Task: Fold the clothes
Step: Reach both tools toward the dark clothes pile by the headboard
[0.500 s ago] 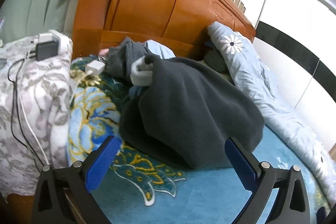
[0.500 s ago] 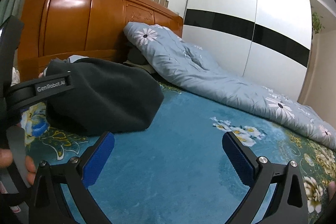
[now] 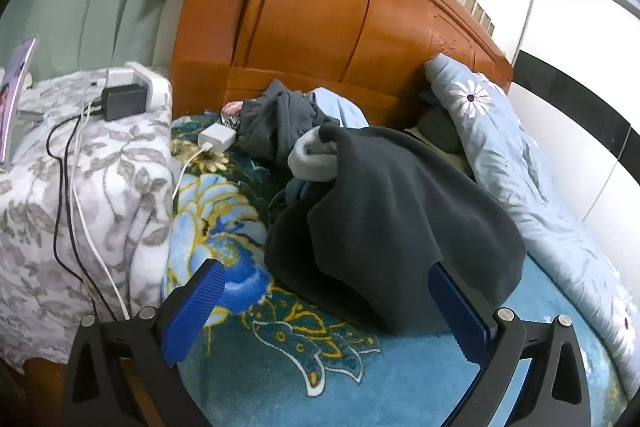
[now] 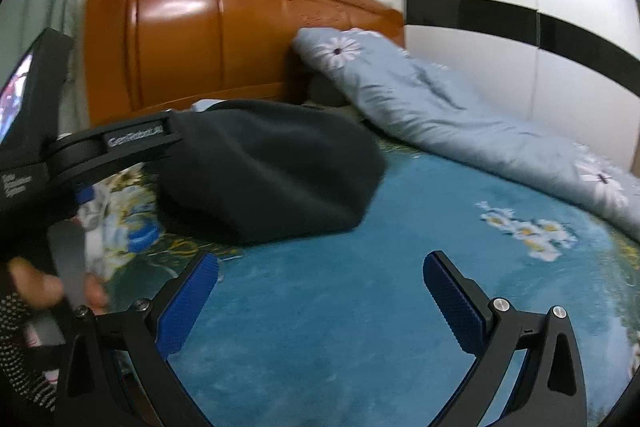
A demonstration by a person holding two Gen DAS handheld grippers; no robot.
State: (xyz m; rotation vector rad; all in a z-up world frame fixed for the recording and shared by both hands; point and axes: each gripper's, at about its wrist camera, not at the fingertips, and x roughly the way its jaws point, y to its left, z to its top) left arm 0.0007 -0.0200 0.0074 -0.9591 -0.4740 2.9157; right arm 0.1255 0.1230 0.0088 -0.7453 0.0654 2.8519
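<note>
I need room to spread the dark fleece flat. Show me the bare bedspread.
Free: the blue bedspread between the dark fleece and the floral duvet, ahead of the right gripper. Crowded: the headboard end, with a clothes pile and charger.

Dark grey garment (image 3: 400,211), centre frame: matt fleece, soft nap; pale fuzzy lining at cuff. Headboard (image 3: 320,11), upper centre: glossy varnished wood w/ glare. Bed cover (image 4: 360,307), lower frame: plush blue pile, matt. Quilt (image 4: 440,111), right: smooth cotton-like cloth. Gripper pads (image 3: 196,311): ribbed blue rubber on matt black plastic, metal screws.
</note>
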